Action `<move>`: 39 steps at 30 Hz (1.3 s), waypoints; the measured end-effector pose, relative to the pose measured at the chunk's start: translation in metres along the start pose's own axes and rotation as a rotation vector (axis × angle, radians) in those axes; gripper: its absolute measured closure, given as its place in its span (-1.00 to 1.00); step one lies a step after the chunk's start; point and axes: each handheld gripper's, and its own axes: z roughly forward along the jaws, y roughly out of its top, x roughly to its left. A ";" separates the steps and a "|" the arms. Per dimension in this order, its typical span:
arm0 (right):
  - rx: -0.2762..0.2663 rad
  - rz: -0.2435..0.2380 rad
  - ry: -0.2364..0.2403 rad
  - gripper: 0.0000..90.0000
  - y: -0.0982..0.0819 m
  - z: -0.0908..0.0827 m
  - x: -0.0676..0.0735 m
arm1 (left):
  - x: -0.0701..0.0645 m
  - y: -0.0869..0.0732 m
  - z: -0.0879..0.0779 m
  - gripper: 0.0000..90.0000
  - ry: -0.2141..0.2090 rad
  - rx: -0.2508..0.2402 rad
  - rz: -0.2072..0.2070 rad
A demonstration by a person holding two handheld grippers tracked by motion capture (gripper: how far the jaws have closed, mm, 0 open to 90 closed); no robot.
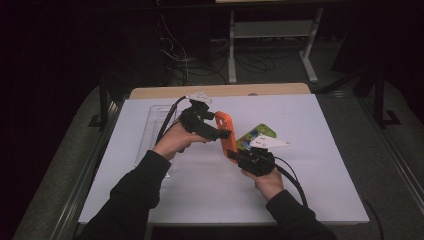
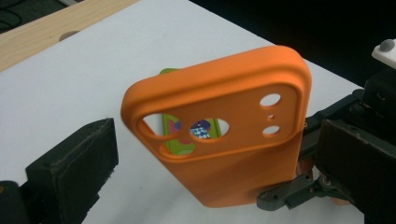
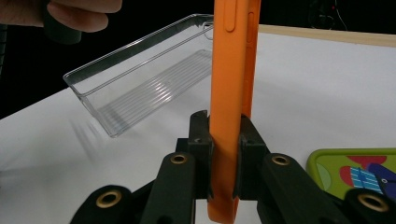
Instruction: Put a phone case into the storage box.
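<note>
One clear plastic rectangular tray (image 3: pixel 140 84) sits on the white table (image 1: pixel 320 190). Right gripper (image 3: pixel 224 140) clamps the orange silicone phone case (image 3: pixel 231 70) upright; left gripper (image 2: pixel 205 182) jaws stand apart around it, touching nothing.

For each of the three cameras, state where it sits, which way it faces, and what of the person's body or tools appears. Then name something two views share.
High view: above the person's side, looking forward and down at the white table; both forearms show.
Left gripper view: rides the left hand-held gripper, facing the orange phone case; its jaws stand apart.
Right gripper view: rides the right hand-held gripper, clamped on the case, facing the clear tray.
Shared: the green case appears in both gripper views.
</note>
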 end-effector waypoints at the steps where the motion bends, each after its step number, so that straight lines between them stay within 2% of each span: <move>1: 0.005 -0.005 -0.001 0.74 0.000 0.000 0.000 | 0.000 0.000 0.001 -1.00 -0.003 -0.001 0.000; 2: 0.006 -0.015 -0.001 0.74 0.000 0.000 0.000 | 0.000 0.000 0.001 -1.00 -0.007 0.000 -0.002; 7: -0.004 -0.004 0.006 0.74 0.000 0.001 0.002 | -0.002 0.000 0.005 -1.00 -0.011 0.016 -0.001; 15: -0.002 -0.011 0.012 0.74 -0.001 0.002 0.003 | -0.002 0.001 0.008 -1.00 -0.015 0.004 -0.006; 17: 0.001 -0.007 0.013 0.74 -0.001 0.003 0.003 | -0.003 0.000 0.007 -0.95 -0.005 0.003 0.006; 19: 0.006 -0.006 0.013 0.74 -0.001 0.003 0.003 | -0.003 0.001 0.007 -0.86 -0.004 -0.008 -0.006; 30: 0.030 -0.005 0.015 0.75 -0.004 0.007 0.004 | -0.002 0.002 0.008 -0.78 -0.015 -0.006 -0.025; 36: 0.039 0.001 0.019 0.74 -0.005 0.009 0.004 | -0.003 0.002 0.010 -0.75 -0.007 -0.007 -0.028; 39: 0.046 -0.001 0.018 0.74 -0.006 0.011 0.005 | -0.003 0.003 0.011 -0.71 -0.012 -0.014 -0.043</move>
